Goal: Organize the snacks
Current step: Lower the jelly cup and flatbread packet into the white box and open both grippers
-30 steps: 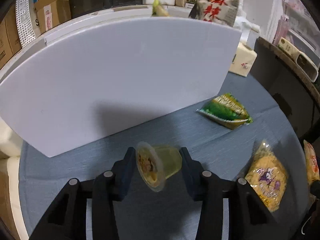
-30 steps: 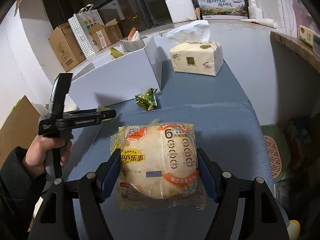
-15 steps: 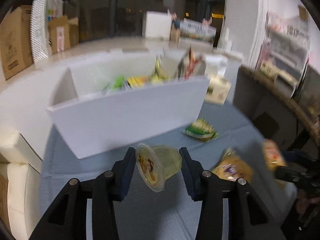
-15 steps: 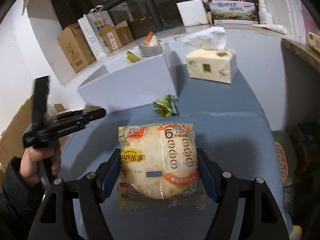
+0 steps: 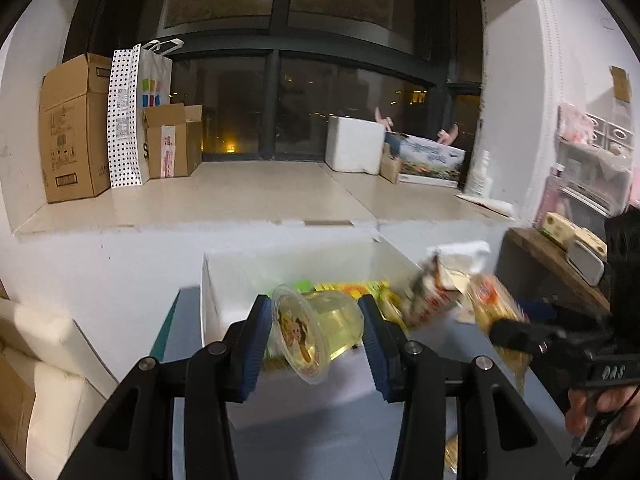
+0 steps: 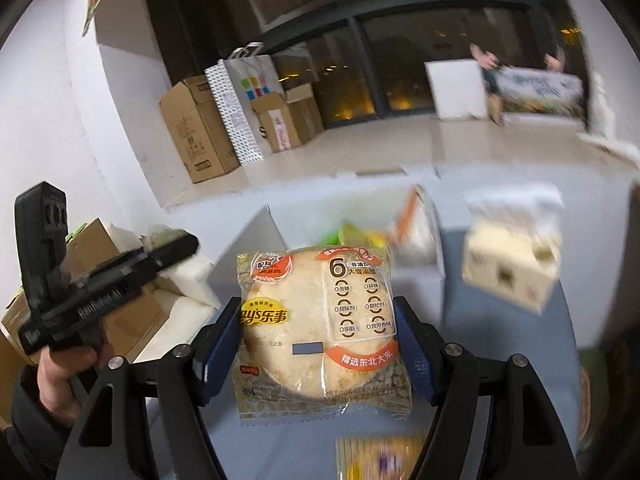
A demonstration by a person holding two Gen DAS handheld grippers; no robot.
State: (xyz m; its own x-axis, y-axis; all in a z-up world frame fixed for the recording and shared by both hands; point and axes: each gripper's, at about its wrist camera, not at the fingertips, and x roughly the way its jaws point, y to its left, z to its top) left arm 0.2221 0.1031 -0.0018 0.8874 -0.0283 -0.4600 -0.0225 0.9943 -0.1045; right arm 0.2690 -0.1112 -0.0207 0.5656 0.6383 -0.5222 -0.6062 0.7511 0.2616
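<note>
My left gripper (image 5: 316,342) is closed on a jelly cup (image 5: 316,332), its blue pads pressing the cup's sides; the cup lies tilted with its printed lid facing lower left, at the centre of the left wrist view. It hangs above the near wall of the white box (image 5: 224,280), where blurred green and yellow snack packets (image 5: 352,290) lie inside. At the right edge of that frame my right gripper (image 5: 496,320) carries its packet near the box's right end.

In the right wrist view, my right gripper (image 6: 318,340) is clamped on a rice cracker packet (image 6: 320,328), flat and face up between the pads, in the lower centre. My left gripper (image 6: 188,244) shows at the left. A tissue pack (image 6: 512,268), blurred, sits on the blue desk (image 6: 560,344) at the right. Another yellow packet (image 6: 380,460) lies at the bottom edge.
</note>
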